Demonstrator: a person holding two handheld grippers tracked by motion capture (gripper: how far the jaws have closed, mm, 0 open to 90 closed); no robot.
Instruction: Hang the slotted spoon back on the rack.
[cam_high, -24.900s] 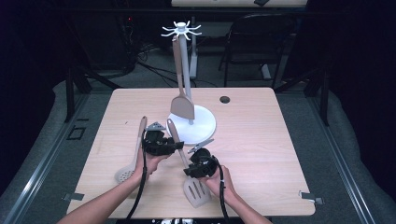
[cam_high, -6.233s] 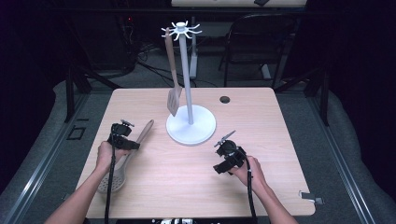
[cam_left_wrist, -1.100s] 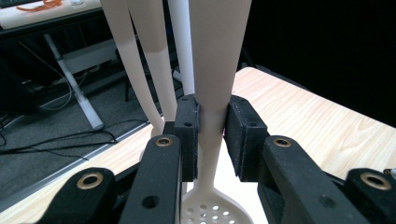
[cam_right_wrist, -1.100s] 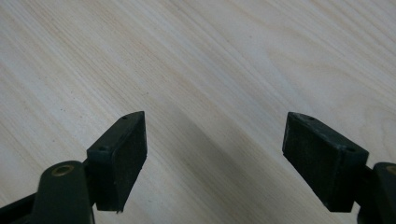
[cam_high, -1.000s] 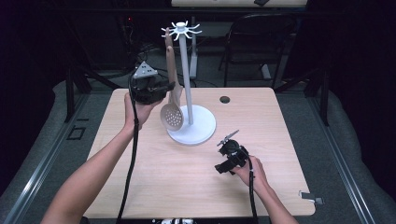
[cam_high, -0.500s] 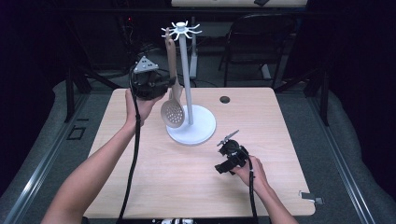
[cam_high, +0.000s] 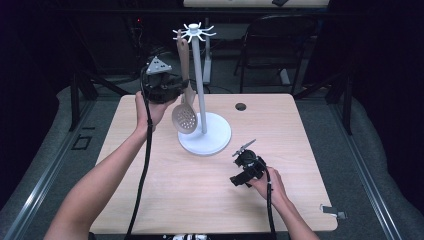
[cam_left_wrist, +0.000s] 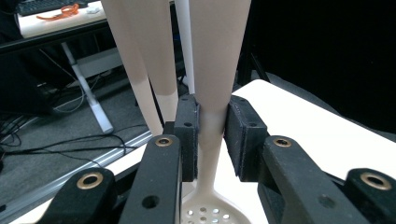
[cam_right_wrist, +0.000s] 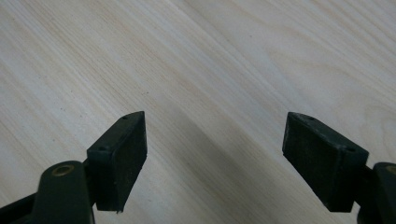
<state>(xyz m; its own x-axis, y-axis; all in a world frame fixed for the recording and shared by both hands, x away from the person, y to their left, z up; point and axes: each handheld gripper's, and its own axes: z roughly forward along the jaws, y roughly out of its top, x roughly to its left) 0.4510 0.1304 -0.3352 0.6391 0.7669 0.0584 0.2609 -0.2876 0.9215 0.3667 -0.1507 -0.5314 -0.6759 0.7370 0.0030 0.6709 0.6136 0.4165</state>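
Two claws are in use. Left claw (cam_high: 176, 90) is raised beside the white utensil stand with a round base and a spoked hook crown (cam_high: 198, 80), its jaws closed on the narrow neck of the beige perforated plastic skimmer spoon (cam_high: 184, 117). In the left gripper view the pads (cam_left_wrist: 187, 135) press both sides of the handle just above the perforated bowl. Skimmer long axis runs near vertical, bowl down just above the stand base, handle end up near the hook crown. A second beige handle (cam_left_wrist: 140, 60) hangs just beside it. Judged step: hanging the skimmer, so the critical relation is the handle end to a hook directly above the claw; lift along the vertical axis. Right claw (cam_high: 245, 167) rests low over the light wooden worktop (cam_high: 310, 150), jaws spread and empty, well apart from the stand, so the left hand is the nearer one
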